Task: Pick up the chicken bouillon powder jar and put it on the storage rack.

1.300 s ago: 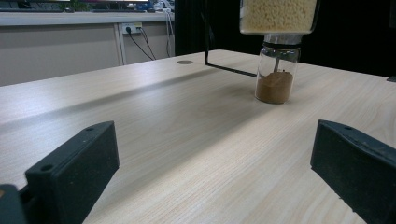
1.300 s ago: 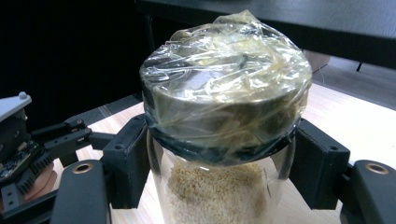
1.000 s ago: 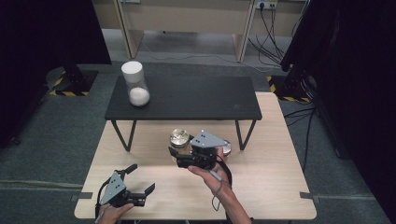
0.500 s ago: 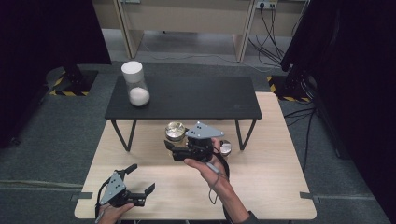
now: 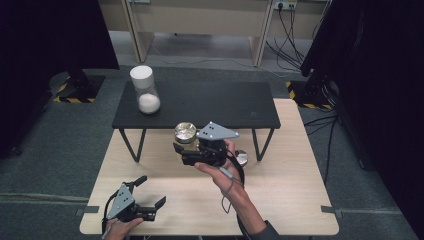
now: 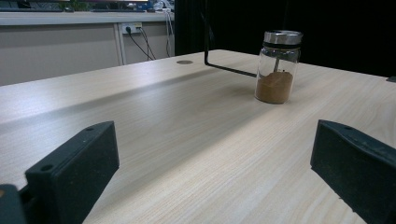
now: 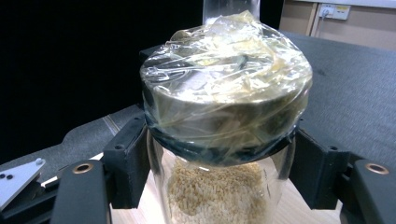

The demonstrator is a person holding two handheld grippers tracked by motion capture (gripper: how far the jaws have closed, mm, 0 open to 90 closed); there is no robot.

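My right gripper is shut on a glass jar with a metal lid and holds it above the wooden table, just in front of the low black table. In the right gripper view the jar holds pale grain, its lid is wrapped in clear film, and both black pads press on the glass below the lid. My left gripper rests open at the table's near left corner with nothing between its fingers. The left gripper view looks between its jaws at a second jar of brown powder.
A tall glass jar with a white lid and white contents stands on the left end of the black table. The brown-powder jar stands on the wooden table just right of my right hand. Dark curtains and cables surround the table.
My right gripper has lifted the grain jar off the wooden table and carried it up toward the black table's front edge. The left gripper has stayed in place.
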